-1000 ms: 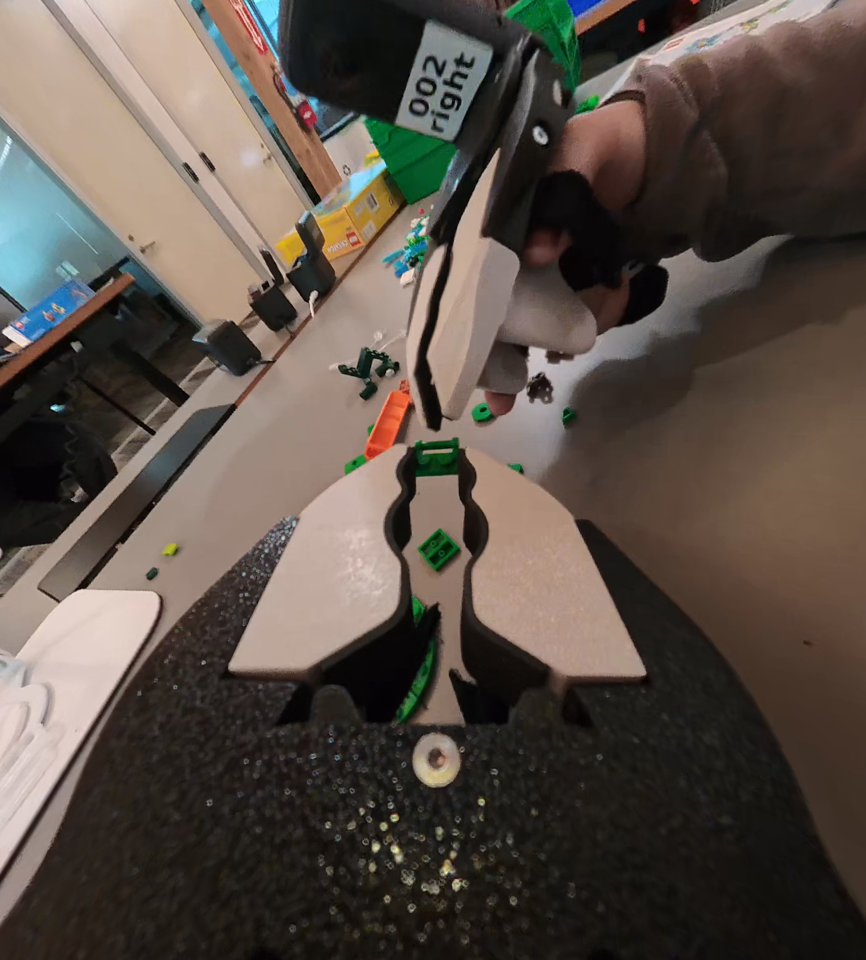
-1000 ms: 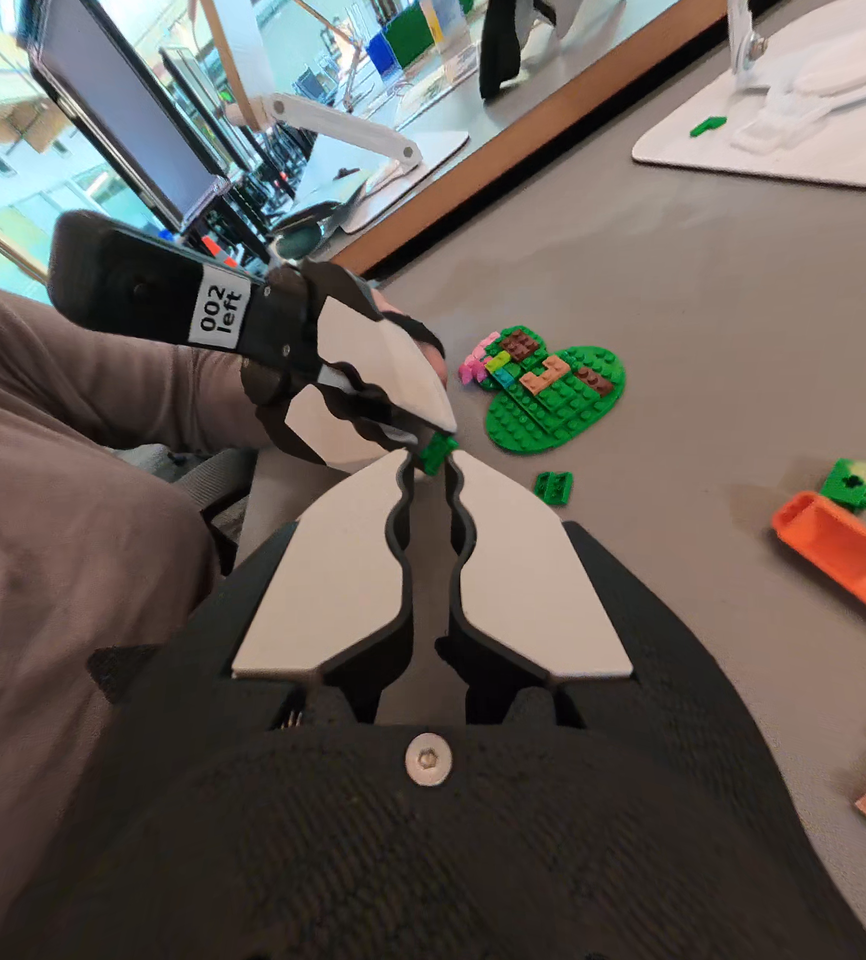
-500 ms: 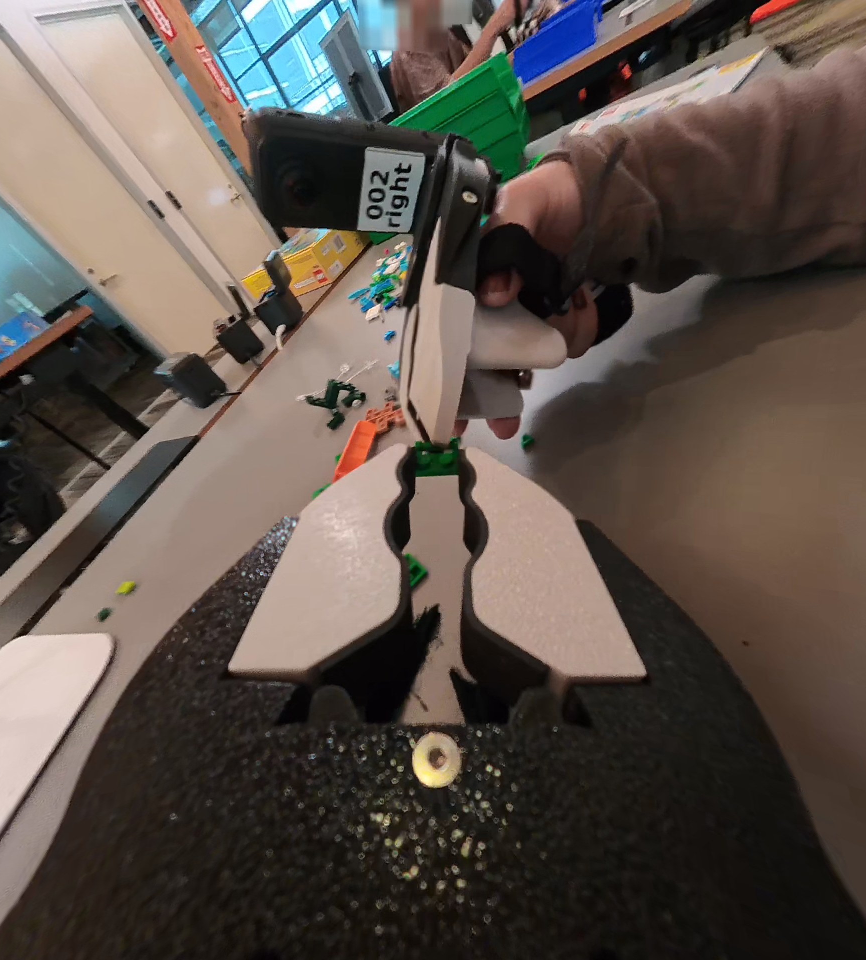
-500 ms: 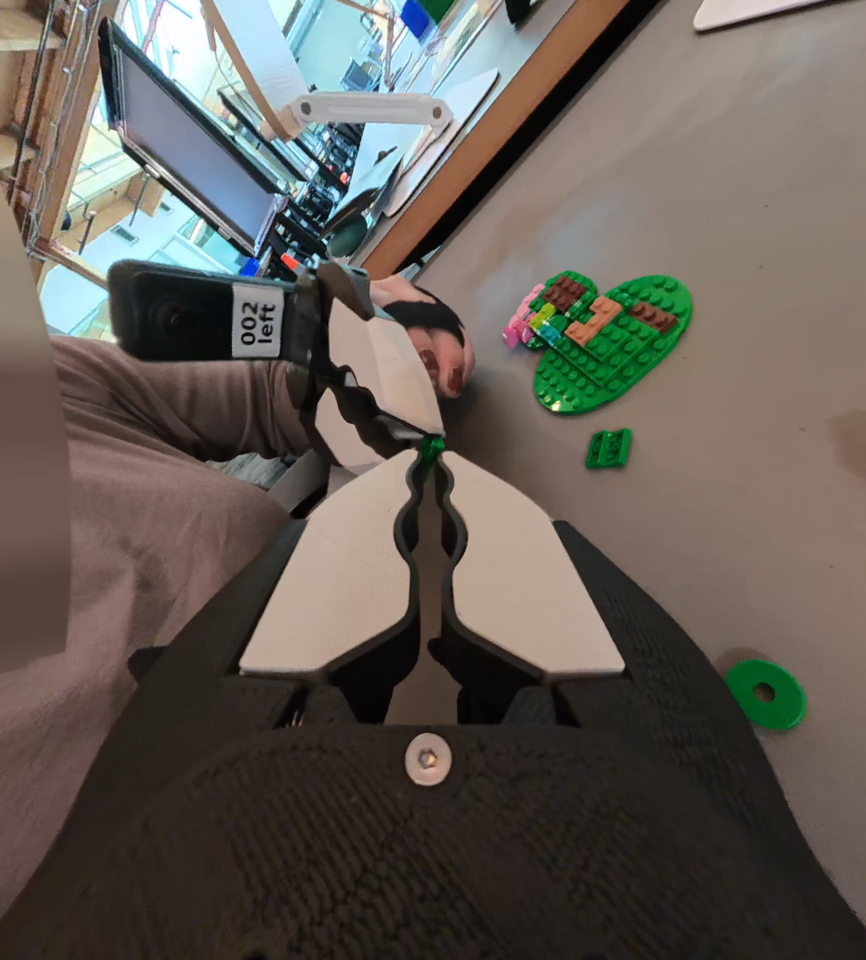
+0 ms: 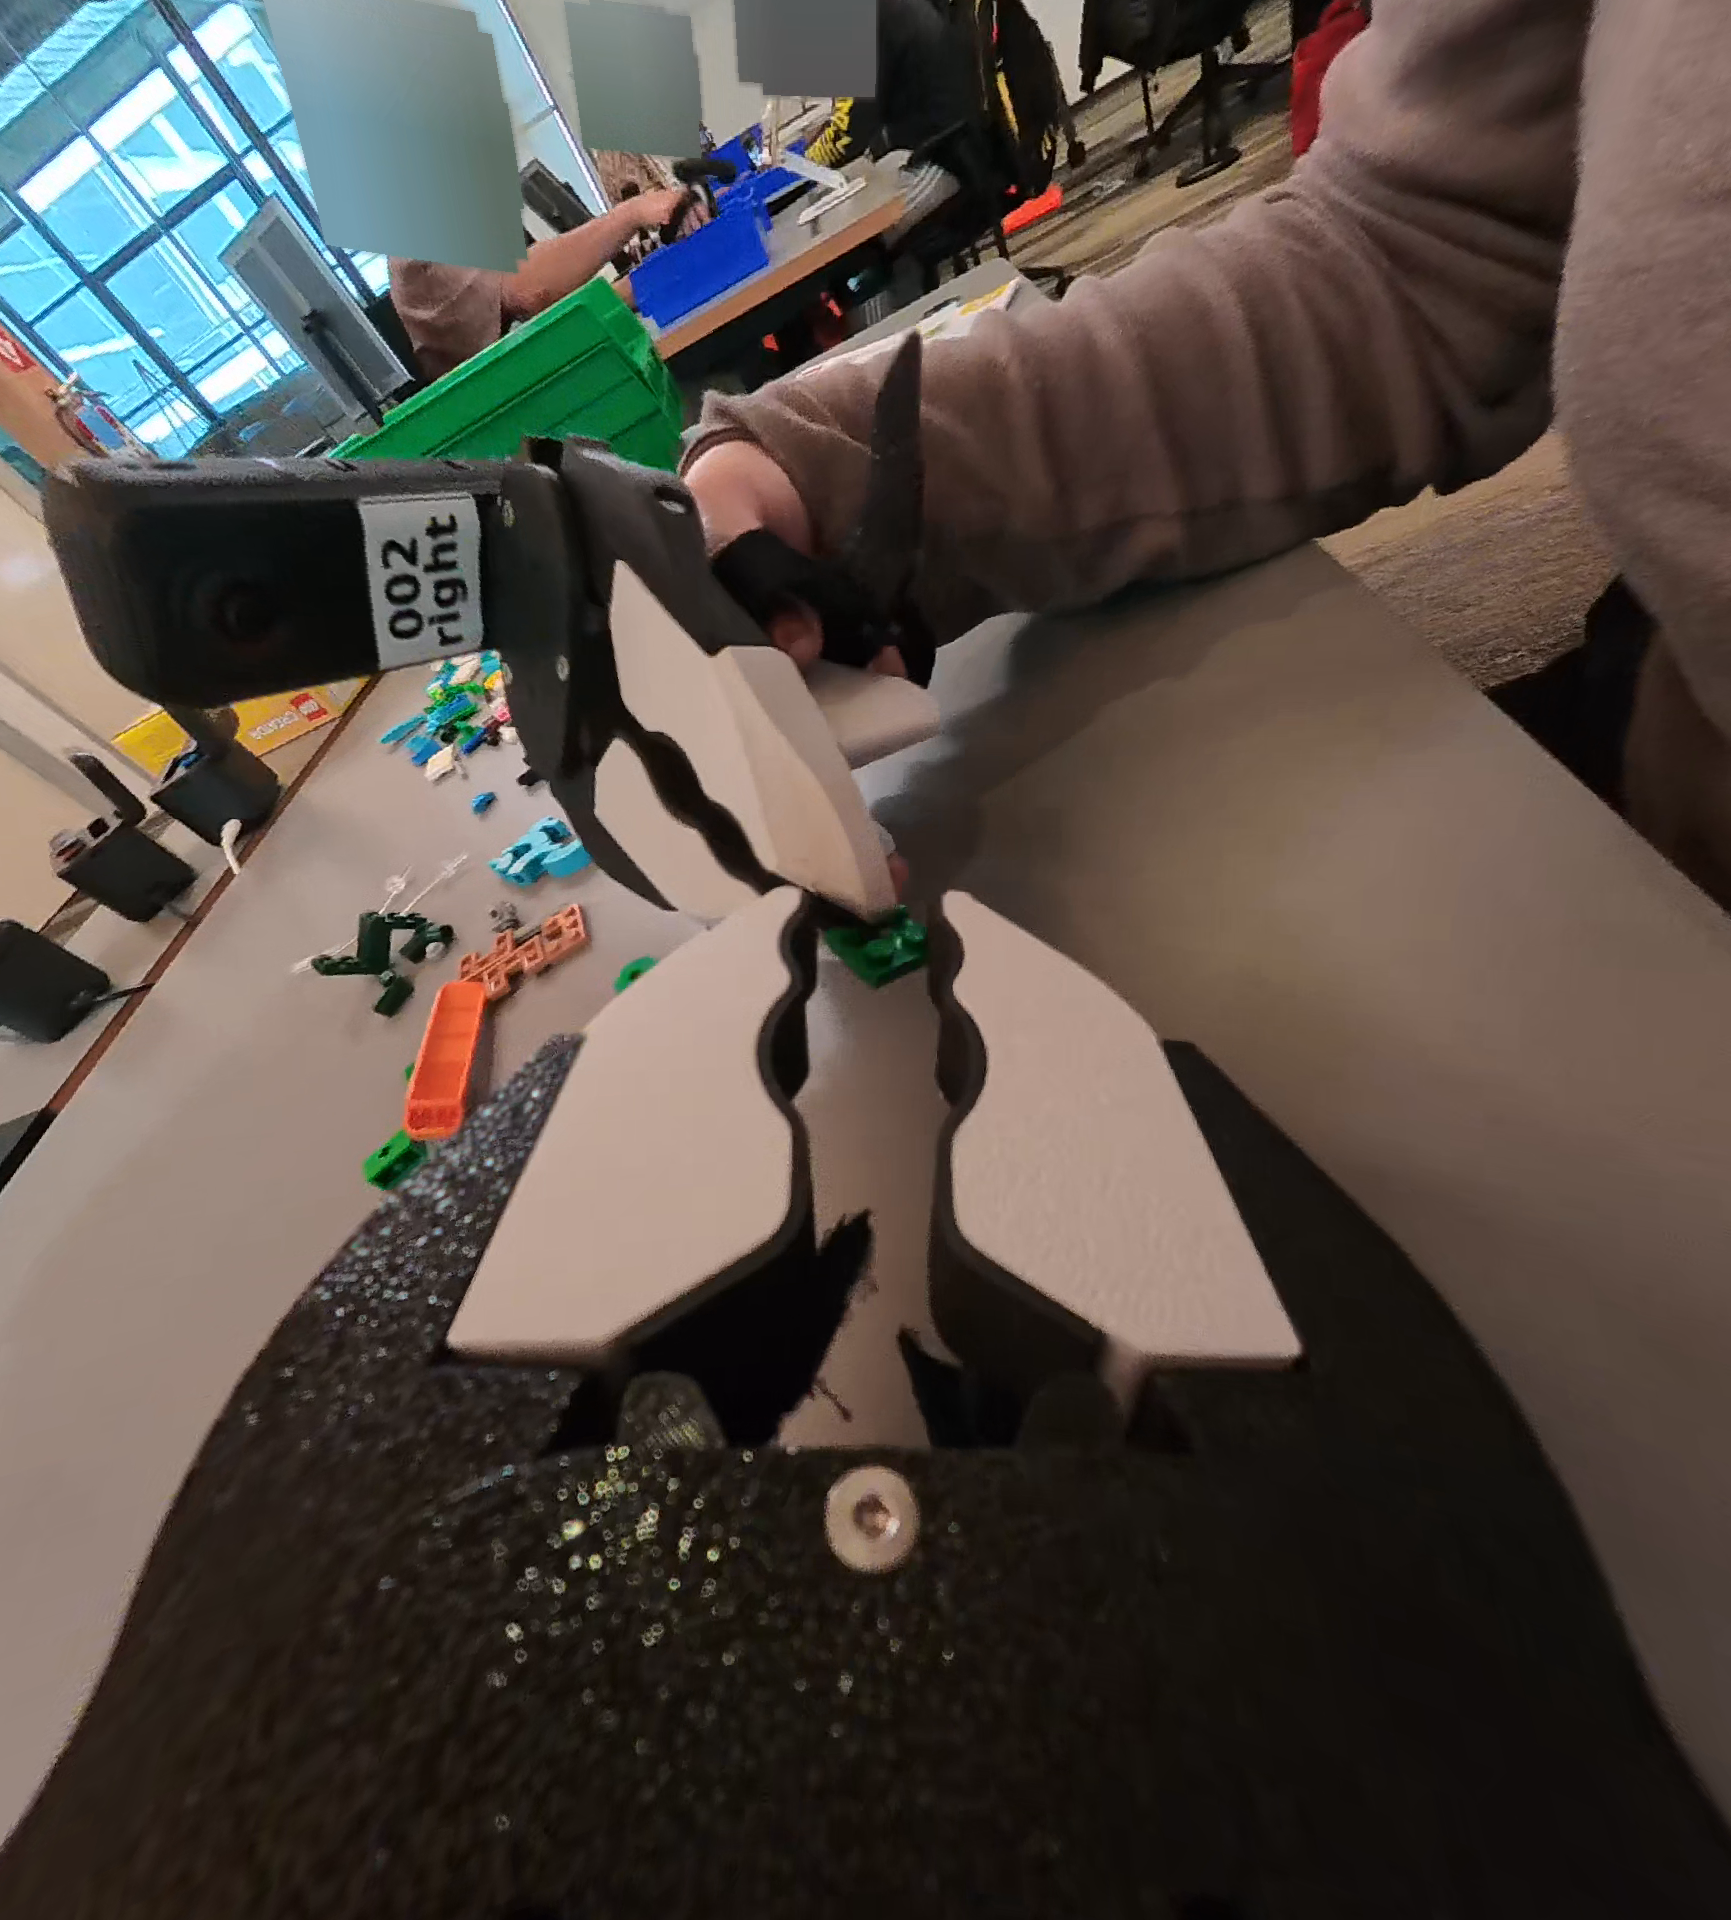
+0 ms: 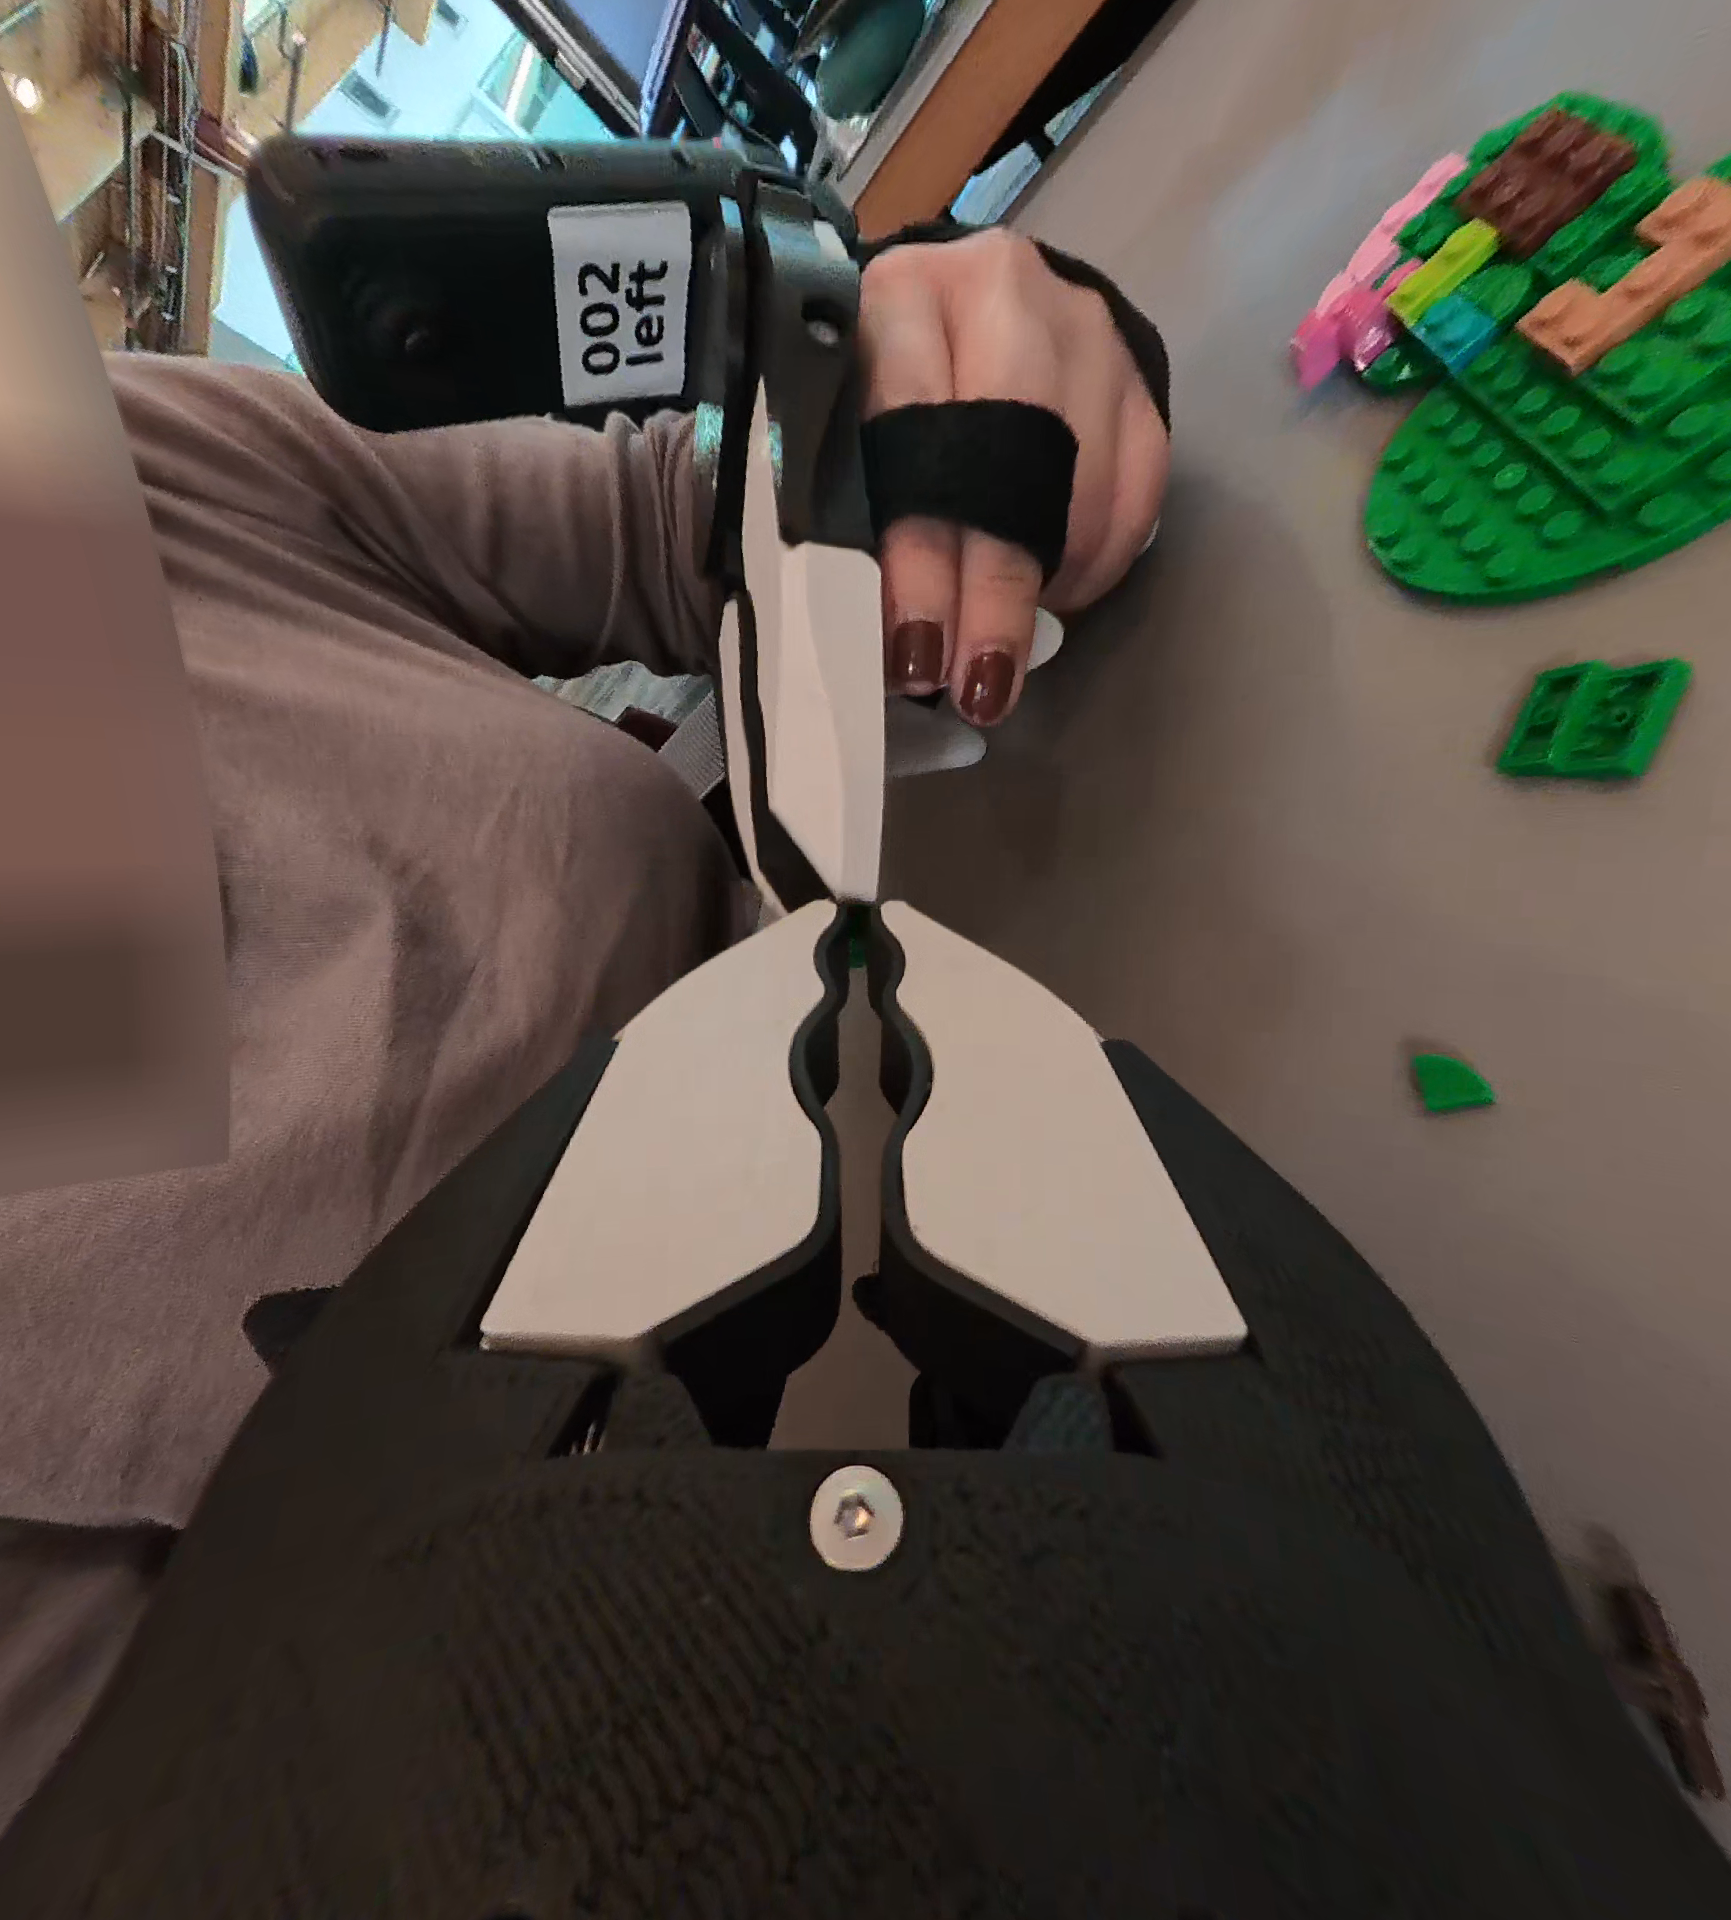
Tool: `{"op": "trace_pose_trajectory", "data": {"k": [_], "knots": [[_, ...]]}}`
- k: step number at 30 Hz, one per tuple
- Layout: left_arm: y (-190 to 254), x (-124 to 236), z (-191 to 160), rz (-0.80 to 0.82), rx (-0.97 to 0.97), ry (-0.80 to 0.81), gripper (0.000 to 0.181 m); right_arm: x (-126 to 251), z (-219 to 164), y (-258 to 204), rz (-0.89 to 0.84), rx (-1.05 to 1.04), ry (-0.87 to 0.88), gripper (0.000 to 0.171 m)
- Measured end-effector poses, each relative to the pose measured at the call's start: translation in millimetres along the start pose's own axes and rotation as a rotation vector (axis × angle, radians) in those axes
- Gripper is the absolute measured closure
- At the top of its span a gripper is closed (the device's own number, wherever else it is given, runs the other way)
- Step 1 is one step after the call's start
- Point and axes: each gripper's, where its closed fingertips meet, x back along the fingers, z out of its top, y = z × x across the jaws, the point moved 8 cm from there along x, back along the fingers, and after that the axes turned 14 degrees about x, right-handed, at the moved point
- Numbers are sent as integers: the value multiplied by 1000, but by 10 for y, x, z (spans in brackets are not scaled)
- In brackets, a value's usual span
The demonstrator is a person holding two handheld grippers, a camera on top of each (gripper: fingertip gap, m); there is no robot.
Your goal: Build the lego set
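My left gripper (image 5: 871, 920) is shut on a small green plate (image 5: 876, 951) and holds it above the grey table. My right gripper (image 5: 856, 902) comes in from the upper left, and its tips meet the plate's far edge. In the right wrist view my right gripper (image 6: 858, 916) is nearly closed, with a sliver of the green plate (image 6: 856, 940) between its tips. The left gripper (image 6: 845, 883) points down onto it from above. The green baseplate build (image 6: 1619, 436), with brown, tan, pink and yellow bricks, lies at the upper right.
A loose green plate (image 6: 1593, 722) and a green quarter-round tile (image 6: 1450, 1084) lie right of the grippers. An orange piece (image 5: 445, 1060), a tan lattice piece (image 5: 528, 945), a dark green figure (image 5: 378, 945) and a cyan piece (image 5: 539, 847) lie to the left. Green bins (image 5: 549, 384) stand behind. Left and right tips are no more than a few centimetres apart. The green quarter-round tile (image 6: 1450, 1084) is about 9 centimetres from both grippers' fingertips.
My right gripper moved in onto the green plate held by my left gripper and narrowed around its edge. Both grippers rolled and drew closer together.
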Motion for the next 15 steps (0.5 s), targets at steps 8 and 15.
{"op": "trace_pose_trajectory", "data": {"k": [8, 15], "knots": [[20, 11, 7, -25, -14, -27, 164, -6, -13, -17, 17, 7, -16, 171], [-47, 31, 27, 45, 3, -5, 164, 49, 43, 10, -20, 19, 45, 171]]}}
